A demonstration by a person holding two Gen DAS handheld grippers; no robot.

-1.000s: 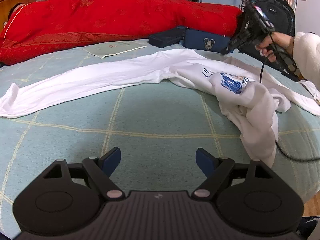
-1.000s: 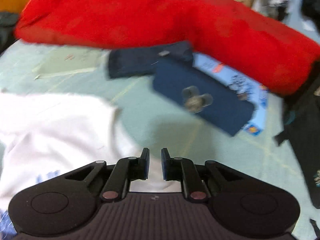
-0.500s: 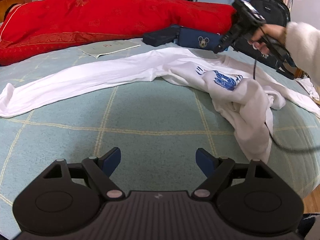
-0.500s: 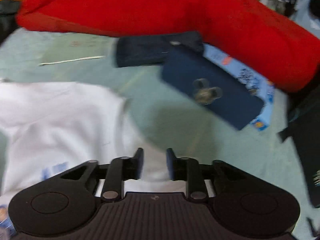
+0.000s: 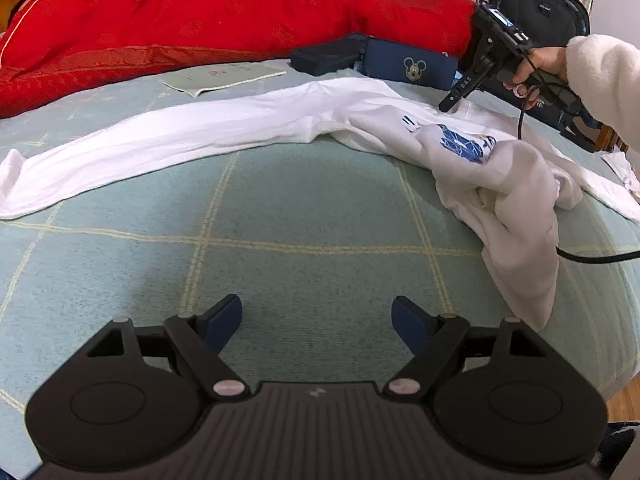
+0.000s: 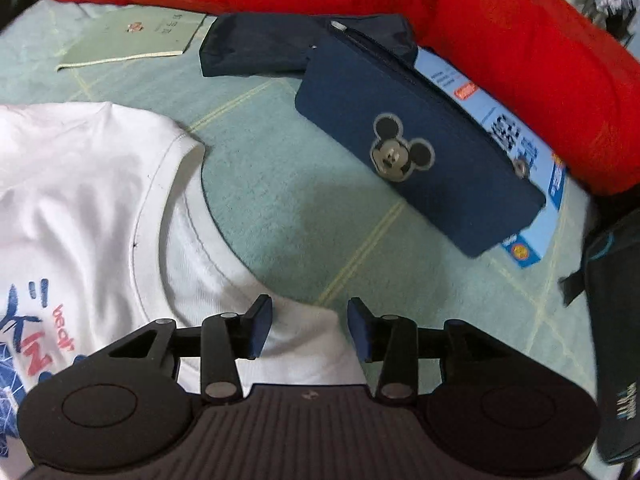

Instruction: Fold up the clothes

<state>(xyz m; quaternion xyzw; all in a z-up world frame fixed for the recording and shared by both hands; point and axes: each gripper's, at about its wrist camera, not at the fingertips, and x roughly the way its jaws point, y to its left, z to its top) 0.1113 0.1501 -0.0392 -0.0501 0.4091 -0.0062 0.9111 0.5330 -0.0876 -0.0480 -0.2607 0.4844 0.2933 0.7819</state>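
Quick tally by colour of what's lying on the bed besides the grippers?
White: 1, long-sleeved white shirt with blue print
Red: 1, red quilt
Navy: 2, navy Mickey pouch, dark navy zip pouch
Pale green: 1, pale green booklet
Black: 1, black backpack
Total: 6

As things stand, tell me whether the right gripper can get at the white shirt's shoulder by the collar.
Probably yes. The right gripper hangs just over the white shirt beside its collar, jaws closing, white cloth showing between the pads, nothing in the way.
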